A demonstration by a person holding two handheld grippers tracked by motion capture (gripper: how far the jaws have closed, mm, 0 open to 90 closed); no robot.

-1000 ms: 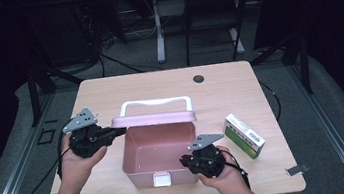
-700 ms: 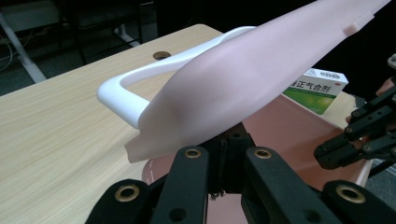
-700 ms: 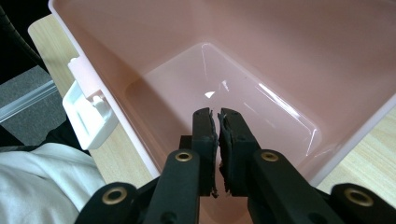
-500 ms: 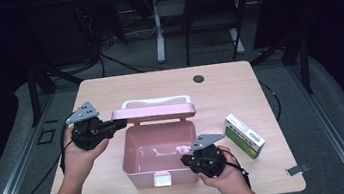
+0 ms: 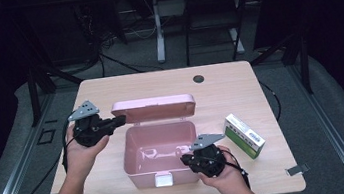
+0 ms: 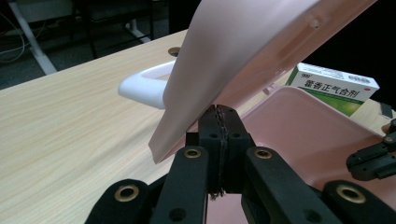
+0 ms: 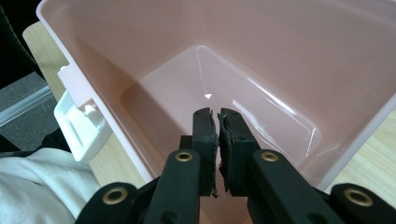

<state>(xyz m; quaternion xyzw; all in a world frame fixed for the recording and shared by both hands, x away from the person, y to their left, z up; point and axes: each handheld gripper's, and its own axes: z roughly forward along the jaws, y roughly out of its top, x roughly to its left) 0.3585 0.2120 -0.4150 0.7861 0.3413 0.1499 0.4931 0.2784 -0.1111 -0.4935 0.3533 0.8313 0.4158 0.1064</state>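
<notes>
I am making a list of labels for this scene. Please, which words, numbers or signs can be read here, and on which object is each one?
"藿香正气合剂", in green, on the white face of the green and white medicine box.
A small red logo at that face's right corner: too small to read.
Small marks at its left corner: blurred.
Pink storage box and its lid: no text.

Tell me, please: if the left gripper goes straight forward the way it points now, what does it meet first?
The left gripper, jaws shut, would probably meet the raised pink lid of the box first; its tips look right under the lid's edge, though whether they touch is unclear.
</notes>
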